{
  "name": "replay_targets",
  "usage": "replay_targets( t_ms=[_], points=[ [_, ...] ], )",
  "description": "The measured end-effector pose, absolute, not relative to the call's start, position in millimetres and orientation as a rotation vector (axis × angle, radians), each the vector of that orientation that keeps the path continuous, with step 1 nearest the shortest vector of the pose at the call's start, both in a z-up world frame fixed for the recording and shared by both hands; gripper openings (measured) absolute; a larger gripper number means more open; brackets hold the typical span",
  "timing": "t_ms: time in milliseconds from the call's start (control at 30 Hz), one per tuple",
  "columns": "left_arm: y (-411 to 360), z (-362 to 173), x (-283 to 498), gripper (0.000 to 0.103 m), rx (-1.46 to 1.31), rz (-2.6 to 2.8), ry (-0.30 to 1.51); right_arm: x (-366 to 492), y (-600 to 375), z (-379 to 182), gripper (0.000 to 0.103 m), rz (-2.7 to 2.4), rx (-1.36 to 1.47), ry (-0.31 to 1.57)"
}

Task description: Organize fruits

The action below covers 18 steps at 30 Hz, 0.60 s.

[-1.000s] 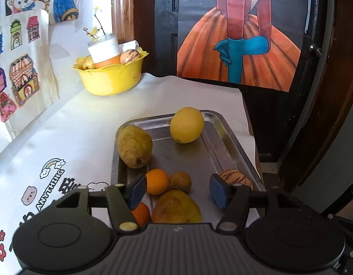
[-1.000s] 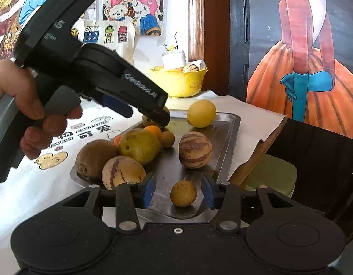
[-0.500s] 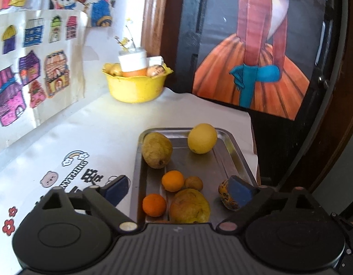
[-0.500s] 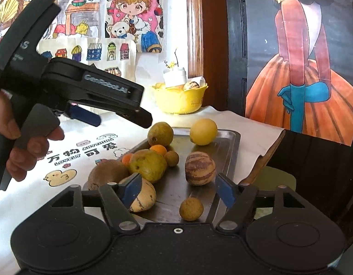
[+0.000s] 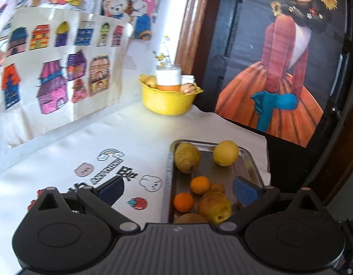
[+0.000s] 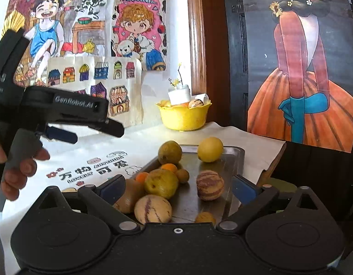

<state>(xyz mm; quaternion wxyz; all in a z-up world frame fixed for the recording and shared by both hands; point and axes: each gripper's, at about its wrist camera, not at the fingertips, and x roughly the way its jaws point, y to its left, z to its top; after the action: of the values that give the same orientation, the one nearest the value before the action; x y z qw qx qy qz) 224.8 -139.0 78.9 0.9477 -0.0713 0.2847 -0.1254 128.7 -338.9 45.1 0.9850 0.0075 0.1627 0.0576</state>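
A metal tray (image 5: 254,160) (image 6: 236,158) holds a lemon (image 5: 225,153) (image 6: 210,149), a green-brown fruit (image 5: 187,157), two oranges (image 5: 199,185), a yellow-green fruit (image 6: 161,183), two striped fruits (image 6: 209,188) and a small brown fruit (image 6: 205,217). My left gripper (image 5: 177,189) hangs above the tray's near left corner, jaws opening, pads touching nothing. My right gripper (image 6: 178,188) hovers over the tray's near end, its jaws also opening with nothing pressed between them. In the right wrist view a hand holds the left gripper (image 6: 94,133) up at the left.
A yellow bowl (image 5: 169,99) (image 6: 184,116) with a white cup and fruit stands at the back by the wall. The printed white cloth (image 5: 107,151) covers the table left of the tray. The table's right edge (image 6: 275,160) runs close beside the tray.
Both grippers opened wide. The left one rose and swung left, off the tray's middle. The right one rose and drew back, leaving the small brown fruit on the tray.
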Motion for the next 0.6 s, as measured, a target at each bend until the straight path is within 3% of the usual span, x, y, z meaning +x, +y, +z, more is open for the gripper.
replay_targets(
  t_ms=[600],
  points=[
    [-88, 74, 178, 0.103, -0.187, -0.166, 0.518, 104, -311, 67, 0.102, 0.128, 0.024, 0.276]
  ],
)
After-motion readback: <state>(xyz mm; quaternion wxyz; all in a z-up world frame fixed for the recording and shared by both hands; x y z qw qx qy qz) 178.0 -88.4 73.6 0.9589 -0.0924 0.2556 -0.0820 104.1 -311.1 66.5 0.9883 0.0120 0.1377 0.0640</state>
